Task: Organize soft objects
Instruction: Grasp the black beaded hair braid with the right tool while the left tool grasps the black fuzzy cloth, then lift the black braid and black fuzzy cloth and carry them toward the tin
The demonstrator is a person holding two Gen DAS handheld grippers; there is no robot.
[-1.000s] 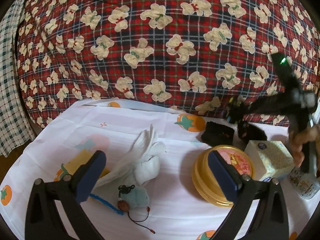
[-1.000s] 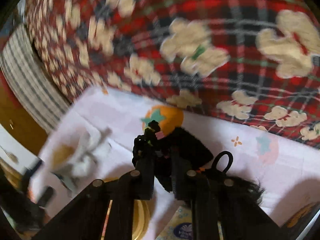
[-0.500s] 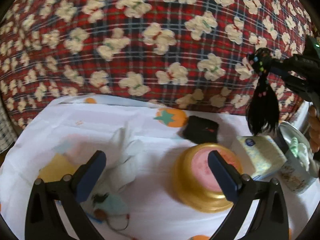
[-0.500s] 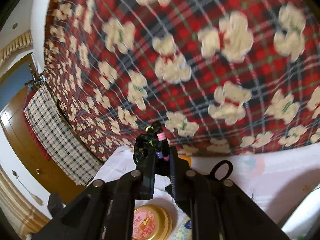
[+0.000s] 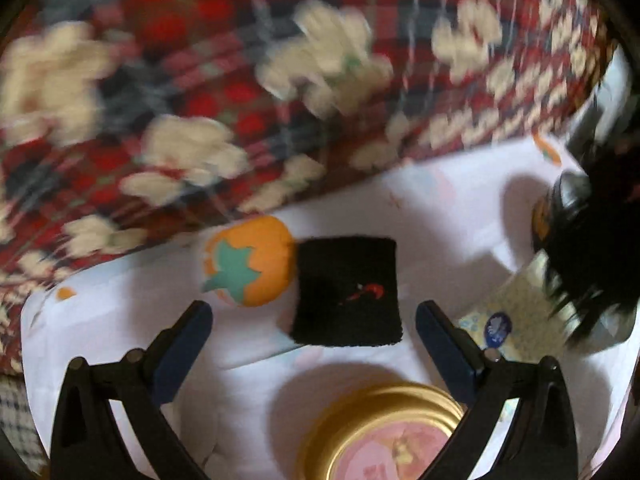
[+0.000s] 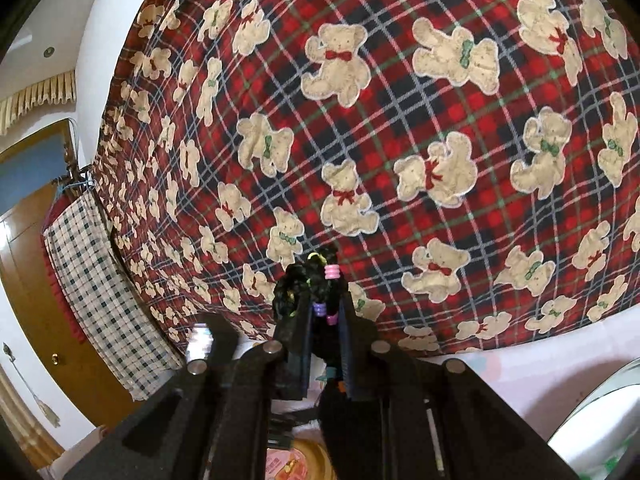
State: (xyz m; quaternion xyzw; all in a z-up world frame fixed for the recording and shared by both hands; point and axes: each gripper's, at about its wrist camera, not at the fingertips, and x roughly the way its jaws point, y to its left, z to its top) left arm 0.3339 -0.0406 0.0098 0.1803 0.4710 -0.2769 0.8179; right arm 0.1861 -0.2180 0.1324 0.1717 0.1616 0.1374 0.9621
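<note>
Black hairpiece [image 6: 320,288] clamped in right gripper [image 6: 325,320], left gripper [image 5: 314,322] spread

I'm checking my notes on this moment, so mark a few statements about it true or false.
1. The left gripper is open. True.
2. The right gripper is empty. False: it is shut on the black hairpiece.
3. The black wristband lies on the white cloth. True.
4. The left gripper grips the wristband. False: its fingers stand apart, short of it.
5. The gold tin is nearer the left camera than the wristband. True.
</note>
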